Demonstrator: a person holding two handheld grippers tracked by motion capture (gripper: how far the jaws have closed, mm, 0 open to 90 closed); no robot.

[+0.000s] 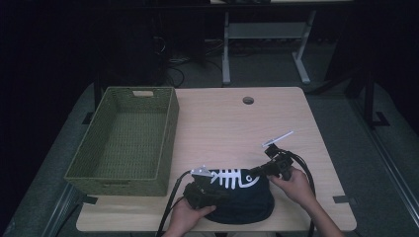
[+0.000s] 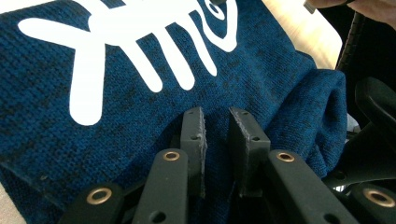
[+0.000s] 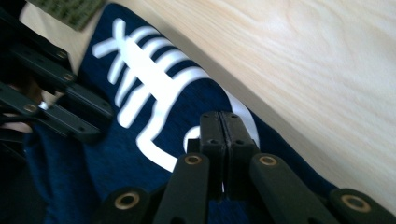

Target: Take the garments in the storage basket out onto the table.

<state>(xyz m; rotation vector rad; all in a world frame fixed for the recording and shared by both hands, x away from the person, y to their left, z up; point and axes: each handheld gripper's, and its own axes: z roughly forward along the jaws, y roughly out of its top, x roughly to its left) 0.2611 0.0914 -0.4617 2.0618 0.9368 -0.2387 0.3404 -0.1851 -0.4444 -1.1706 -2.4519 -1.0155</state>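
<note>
Wooden table [image 1: 276,118], dark room behind. Blue knit garment [image 1: 242,197] with fish-bone print lies at the near edge — probably mid-fold, bound for the green basket [image 1: 168,123] at the left edge. Right gripper [image 3: 223,122] pinches the cloth, jaws pressed together; left gripper [image 2: 215,122] has jaws slightly parted (cloth bunched between, likely anchoring).

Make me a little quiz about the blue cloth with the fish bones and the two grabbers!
1. True or false: the blue cloth lies inside the green basket.
2. What white picture is printed on the cloth?
A) a star
B) a fish skeleton
C) a flower
3. Fill in: the right gripper has its jaws pressed ____ over the cloth's far edge.

Key
1. False: the cloth lies on the table, at its near edge, and the basket stands to its left.
2. B: the fish skeleton.
3. Together. The left gripper shows a narrow gap between its jaws, over the cloth.
</note>
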